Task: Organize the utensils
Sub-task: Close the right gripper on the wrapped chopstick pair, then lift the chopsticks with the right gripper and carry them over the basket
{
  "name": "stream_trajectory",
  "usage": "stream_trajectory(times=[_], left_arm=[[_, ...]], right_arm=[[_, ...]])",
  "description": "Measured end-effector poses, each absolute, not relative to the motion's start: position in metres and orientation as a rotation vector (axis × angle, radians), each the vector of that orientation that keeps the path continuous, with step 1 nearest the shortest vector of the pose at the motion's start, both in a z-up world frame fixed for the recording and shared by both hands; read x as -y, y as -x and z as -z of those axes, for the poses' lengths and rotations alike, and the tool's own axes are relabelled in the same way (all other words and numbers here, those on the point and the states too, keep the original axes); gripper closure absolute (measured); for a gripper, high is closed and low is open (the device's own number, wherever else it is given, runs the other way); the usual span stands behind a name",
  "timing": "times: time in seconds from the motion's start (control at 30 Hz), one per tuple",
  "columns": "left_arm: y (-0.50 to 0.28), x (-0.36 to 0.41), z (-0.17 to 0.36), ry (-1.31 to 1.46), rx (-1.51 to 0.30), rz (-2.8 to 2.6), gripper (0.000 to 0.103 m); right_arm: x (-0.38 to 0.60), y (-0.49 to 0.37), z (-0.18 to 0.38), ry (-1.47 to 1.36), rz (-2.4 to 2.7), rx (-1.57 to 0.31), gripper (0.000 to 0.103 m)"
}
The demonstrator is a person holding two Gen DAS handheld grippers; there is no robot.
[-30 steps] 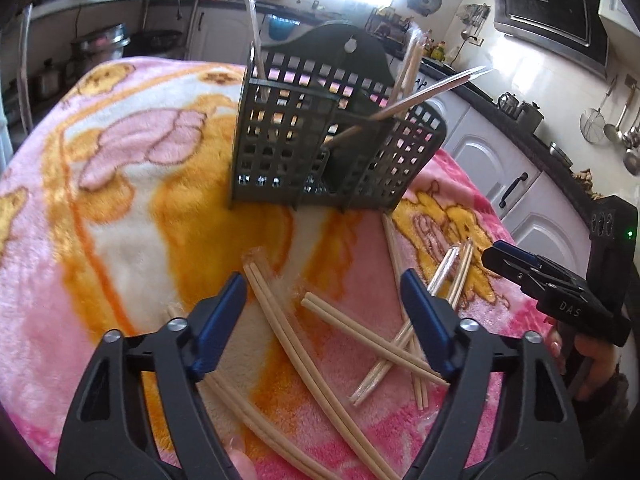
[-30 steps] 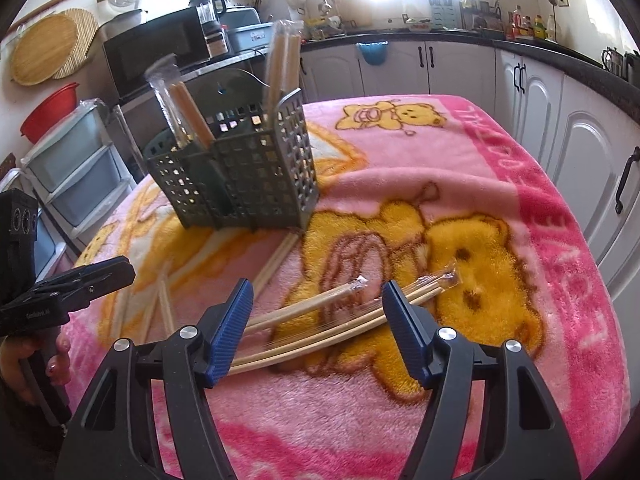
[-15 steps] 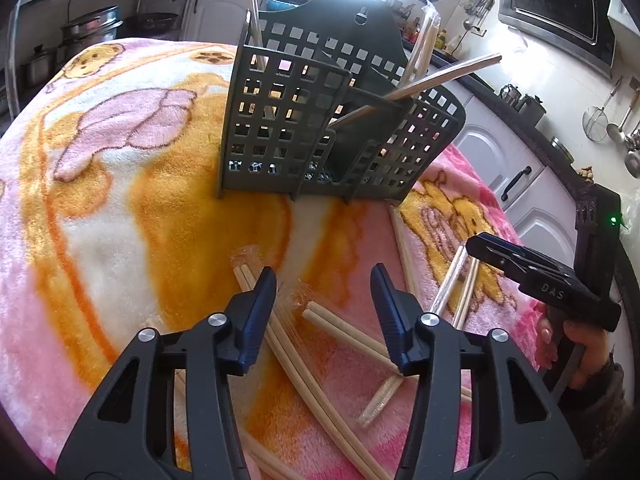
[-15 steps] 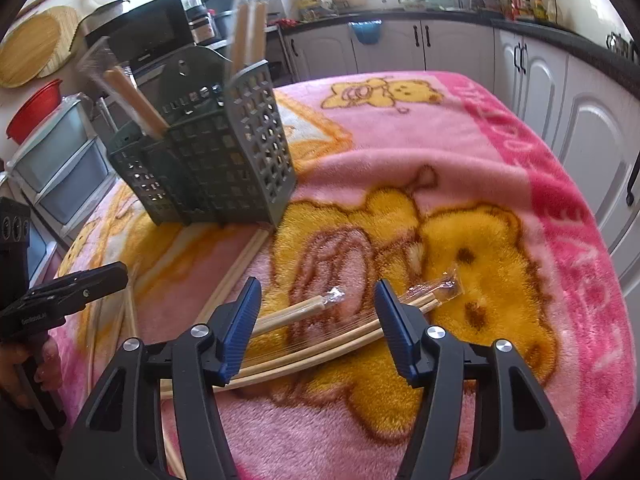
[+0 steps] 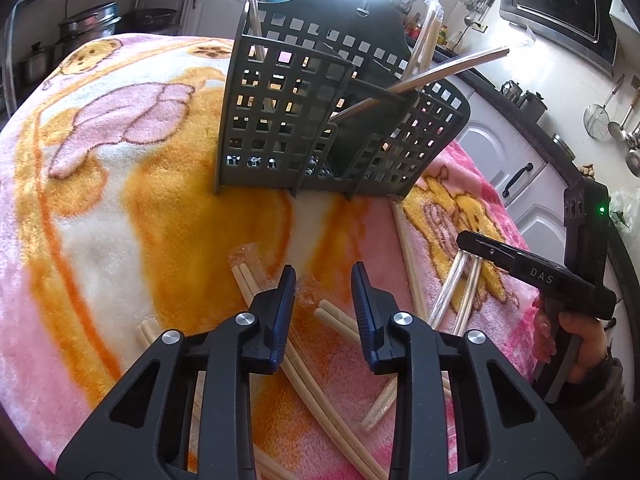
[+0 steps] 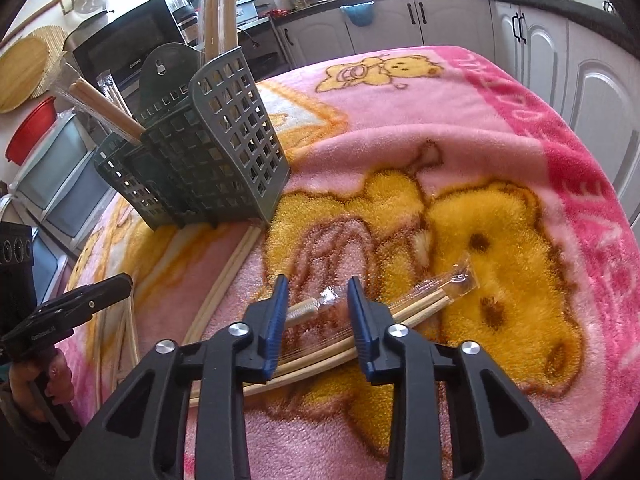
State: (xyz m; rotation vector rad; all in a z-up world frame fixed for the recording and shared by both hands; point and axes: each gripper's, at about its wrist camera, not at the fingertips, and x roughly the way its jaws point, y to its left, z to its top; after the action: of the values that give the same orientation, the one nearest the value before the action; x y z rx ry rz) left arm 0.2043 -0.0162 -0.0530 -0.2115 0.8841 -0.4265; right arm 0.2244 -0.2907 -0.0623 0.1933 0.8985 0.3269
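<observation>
A home kitchen — white cabinet doors (image 6: 452,16) at twelve o'clock, a black microwave (image 6: 124,46) at ten, a range hood (image 5: 556,0) at one, hanging ladles (image 5: 624,120) at two — and a teddy-bear blanket (image 6: 460,152) covering the table.

pink blanket (image 6: 460,128) with yellow bears, dark grey grid-holed caddy (image 6: 224,148), pale wooden chopsticks (image 6: 416,306).

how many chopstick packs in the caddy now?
3, seen from the left wrist: left upright pack at the caddy end, right upright pack, leaning pack beside it. More may hide inside.
</observation>
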Motion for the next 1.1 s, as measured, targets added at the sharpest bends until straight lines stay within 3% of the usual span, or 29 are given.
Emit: stream_trajectory(times=[0.27,0.5,1.1], left_arm=[[-0.204,0.015,0.054,0.211,-0.887,0.430,0.090],[-0.203,0.014,0.053,0.217,-0.886,0.441,0.097],[-0.193,0.011,0.014,0.226,-0.776,0.465,0.101]], right_arm=[[0.288,-0.221,0.057,-0.181,-0.327,-0.868,0.094],[0.288,-0.216,0.043,-0.181,-0.322,-0.814,0.096],[0.279,-0.198,-0.010,-0.142,-0.345,-0.674,0.097]])
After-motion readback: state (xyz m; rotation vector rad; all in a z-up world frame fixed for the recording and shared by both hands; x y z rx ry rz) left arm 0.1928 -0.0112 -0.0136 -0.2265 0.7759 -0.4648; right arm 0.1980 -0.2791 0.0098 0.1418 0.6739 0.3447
